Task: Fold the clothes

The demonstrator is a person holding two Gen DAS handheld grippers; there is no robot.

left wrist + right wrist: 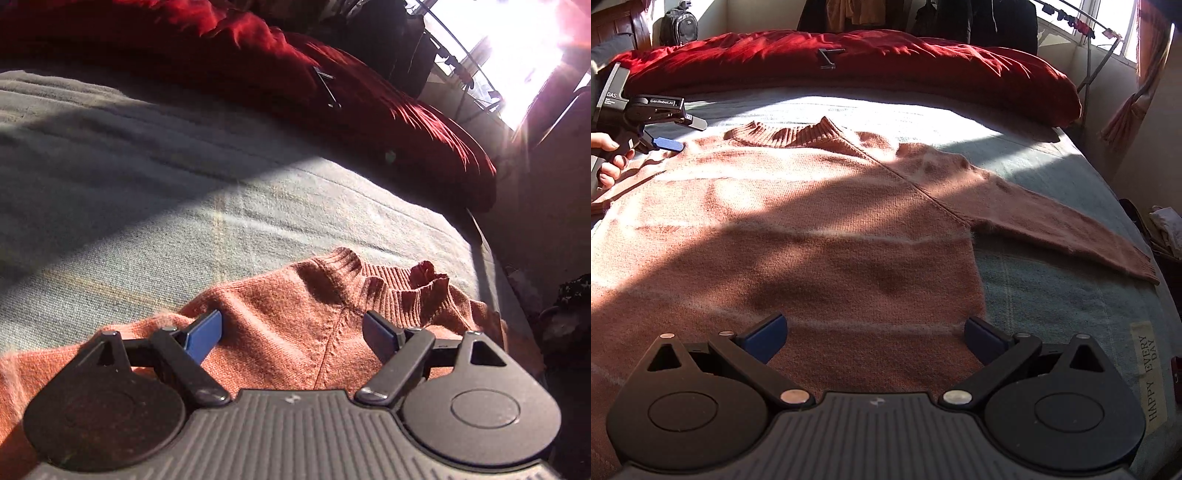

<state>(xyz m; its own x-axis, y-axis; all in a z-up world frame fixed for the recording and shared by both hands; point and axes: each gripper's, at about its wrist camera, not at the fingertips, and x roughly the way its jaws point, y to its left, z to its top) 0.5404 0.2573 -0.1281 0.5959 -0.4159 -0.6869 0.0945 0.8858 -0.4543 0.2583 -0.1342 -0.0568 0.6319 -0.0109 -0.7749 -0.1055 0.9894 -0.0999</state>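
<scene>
Bed [1052, 295] with a pale blue-grey woven cover carries everything; a red duvet [886, 70] is heaped along its far side, well apart from the work; a printed label reading "HAPPY EVERY DAY" [1150, 373] sits on the cover near the right edge.

Salmon-pink knit sweater [812, 229] lies flat and spread on the cover, ribbed collar [792, 134] toward the duvet; its visible sleeve [1063, 232] stretches out to the right-hand side of the bed; the other sleeve is cut off at the frame's left, extent not readable; hem is hidden under the near gripper body.

Handling judgement: soft, limp, fuzzy knit; light to moderate in weight; will sag and stretch if lifted from one point; not slippery, the nap should hold well against the pads; nothing fragile. A fold wants two holds at once; the shoulder seam beside the collar plus the matching side near the hem look the best places, since seams and ribbing bunch into a firmer pinch than the open body.

Left gripper [293, 334] hovers low over the shoulder next to the collar, jaws spread wide, blue pads [205, 338] either side of a raised ridge of knit but not pressing it; a hand [607, 158] grips its handle.

Right gripper [875, 339] points down at the lower body of the sweater, jaws likewise spread, nothing pinched.
</scene>
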